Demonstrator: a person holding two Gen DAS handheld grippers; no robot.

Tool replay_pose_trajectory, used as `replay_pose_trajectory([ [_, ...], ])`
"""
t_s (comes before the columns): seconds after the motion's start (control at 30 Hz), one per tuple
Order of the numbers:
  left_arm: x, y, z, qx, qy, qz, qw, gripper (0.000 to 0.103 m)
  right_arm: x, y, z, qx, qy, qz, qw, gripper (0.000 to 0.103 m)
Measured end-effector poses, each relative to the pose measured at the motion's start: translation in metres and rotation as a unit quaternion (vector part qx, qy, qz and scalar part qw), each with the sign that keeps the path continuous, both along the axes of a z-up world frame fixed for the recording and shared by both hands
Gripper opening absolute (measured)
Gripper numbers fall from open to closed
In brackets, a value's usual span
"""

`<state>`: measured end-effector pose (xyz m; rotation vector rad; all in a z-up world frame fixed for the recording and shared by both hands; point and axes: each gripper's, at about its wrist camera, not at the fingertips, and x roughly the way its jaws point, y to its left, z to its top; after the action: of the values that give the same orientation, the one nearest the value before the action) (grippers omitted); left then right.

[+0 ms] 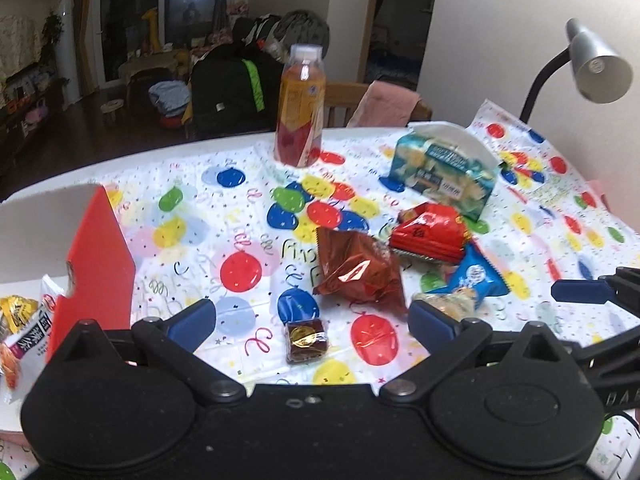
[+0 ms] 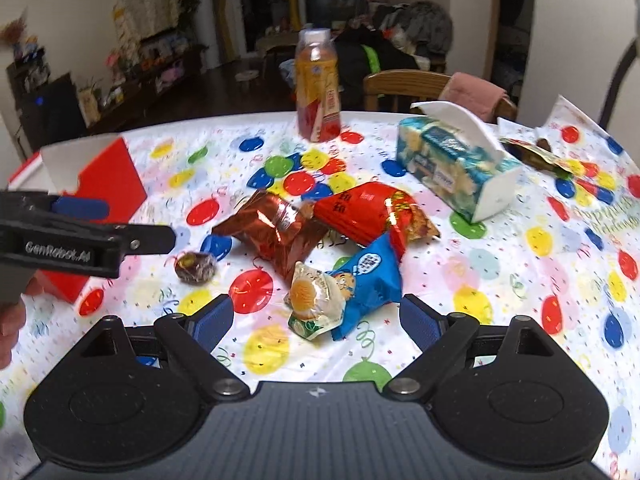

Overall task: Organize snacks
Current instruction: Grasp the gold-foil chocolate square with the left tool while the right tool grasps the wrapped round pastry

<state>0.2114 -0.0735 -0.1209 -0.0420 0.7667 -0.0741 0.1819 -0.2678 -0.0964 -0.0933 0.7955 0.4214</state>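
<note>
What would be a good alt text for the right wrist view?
An open right claw hovers over a balloon-print tablecloth above a clear-wrapped pastry and a blue snack packet. Behind lie a brown packet, a red packet, a tissue pack and a juice bottle; left stands a red box.

Drink bottle (image 1: 300, 108) upright at far table edge; tissue pack (image 1: 444, 168) right; desk lamp (image 1: 596, 64) beyond.

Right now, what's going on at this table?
A person holds a gripper in each hand over a balloon-print tablecloth. Both the left gripper and the right gripper are open and empty. A red box at the left already holds some packets. Loose snacks remain: a small chocolate nearest the left gripper, a clear-wrapped pastry nearest the right.
</note>
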Motion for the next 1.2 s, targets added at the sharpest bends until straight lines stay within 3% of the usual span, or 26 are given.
replay_pose_trajectory([
  [0.33,0.023,-0.006,-0.026,0.024,0.027,0.007,0.9993,0.096,0.020,0.029,-0.030,-0.043,-0.011,0.067,0.997,0.089],
  [0.57,0.039,-0.006,-0.044,0.030,0.055,0.008,0.9980,0.082,0.037,0.035,-0.048,-0.068,0.001,0.075,0.995,0.067],
  [0.8,0.049,-0.002,-0.060,0.026,0.082,0.012,0.9962,0.070,0.033,0.046,-0.056,-0.099,-0.026,0.096,0.990,0.065],
  [1.07,0.054,-0.002,-0.067,0.020,0.097,0.005,0.9951,0.051,0.031,0.057,-0.061,-0.144,-0.053,0.100,0.983,0.047],
  [1.2,0.054,-0.002,-0.066,0.010,0.098,-0.005,0.9952,0.031,0.031,0.059,-0.062,-0.156,-0.060,0.103,0.981,0.043],
])
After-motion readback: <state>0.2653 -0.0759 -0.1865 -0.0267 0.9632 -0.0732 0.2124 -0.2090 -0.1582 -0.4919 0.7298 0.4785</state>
